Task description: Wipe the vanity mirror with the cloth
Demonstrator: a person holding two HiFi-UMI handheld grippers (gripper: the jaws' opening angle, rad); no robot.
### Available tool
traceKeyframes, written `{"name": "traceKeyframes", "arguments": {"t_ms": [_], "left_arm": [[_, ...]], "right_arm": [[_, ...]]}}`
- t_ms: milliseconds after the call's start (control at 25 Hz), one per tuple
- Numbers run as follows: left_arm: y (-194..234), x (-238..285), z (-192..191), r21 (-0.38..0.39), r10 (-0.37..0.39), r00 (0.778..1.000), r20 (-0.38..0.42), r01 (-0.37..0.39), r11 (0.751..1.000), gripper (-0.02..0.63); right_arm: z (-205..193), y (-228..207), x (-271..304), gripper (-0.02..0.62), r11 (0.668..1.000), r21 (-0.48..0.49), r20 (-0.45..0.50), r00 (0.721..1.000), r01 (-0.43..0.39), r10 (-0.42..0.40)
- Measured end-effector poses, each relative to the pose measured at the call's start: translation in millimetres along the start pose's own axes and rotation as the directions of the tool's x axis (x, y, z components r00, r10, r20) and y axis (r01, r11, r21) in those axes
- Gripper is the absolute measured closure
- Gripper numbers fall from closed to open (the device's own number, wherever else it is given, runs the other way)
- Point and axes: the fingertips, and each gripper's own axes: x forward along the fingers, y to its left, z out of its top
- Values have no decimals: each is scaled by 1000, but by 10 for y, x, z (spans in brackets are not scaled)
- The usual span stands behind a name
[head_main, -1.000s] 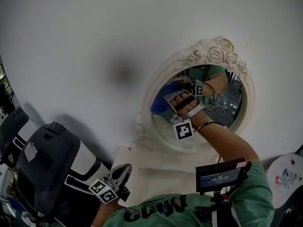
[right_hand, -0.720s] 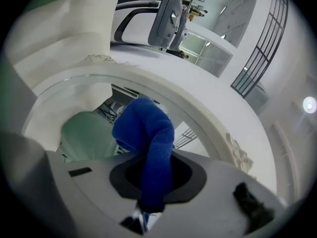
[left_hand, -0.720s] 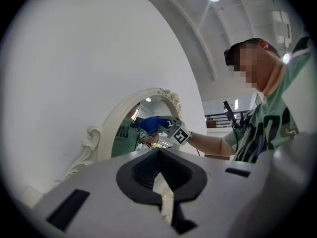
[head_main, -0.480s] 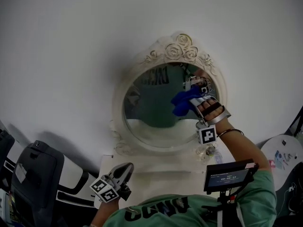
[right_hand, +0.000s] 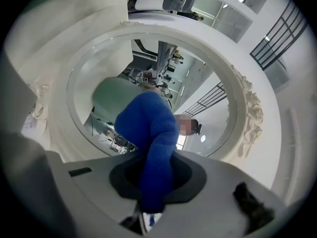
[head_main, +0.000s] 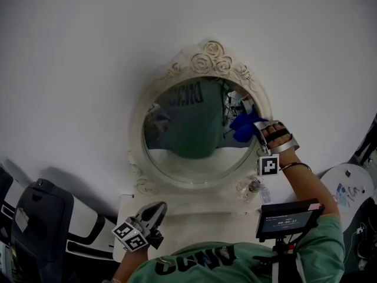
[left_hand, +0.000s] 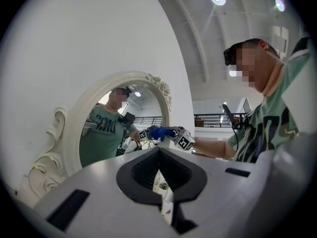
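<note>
We count one blue cloth, one oval vanity mirror and two grippers. The cloth is bunched between the jaws of the right gripper, which clamps it against the glass by the mirror's right edge. The left gripper, its jaws all but together and empty, hangs over the front left corner of the bench, well apart from the cloth.

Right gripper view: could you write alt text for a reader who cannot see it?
The right tool grips a blue cloth, holding it up before the glass of a vanity mirror with a white carved frame. The glass reflects a bright room.
</note>
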Motion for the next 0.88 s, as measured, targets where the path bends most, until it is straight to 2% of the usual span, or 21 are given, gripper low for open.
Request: {"name": "traceKeyframes", "arguments": {"t_ms": [120,200,280,440,640,760,880], "left_arm": [[25,-105,18,0,22,1000,10,-22,1000,606],[65,-205,43,0,45,999,20,-45,999,606],[103,-312,71,-1,66,997,32,-66,998,606],[137,-555,114,5,103,993,55,-103,995,606],[211,-970,197,12,181,980,83,-183,983,606],[259,-1236,237,12,234,967,100,-236,972,606],[298,-1453,258,11,277,954,115,-280,960,606]], "right_arm": [[62,-72,-24,546,1000,6,-10,1000,2,-2],[320,-199,-57,546,1000,14,52,998,26,-26],[755,-373,-89,546,998,19,148,987,64,-66],[1783,-781,-102,546,989,39,323,935,141,-146],[2907,-1127,41,546,981,54,465,864,188,-191],[3369,-1248,150,546,980,39,507,841,196,-189],[3605,-1270,253,546,982,31,520,836,184,-173]]}}
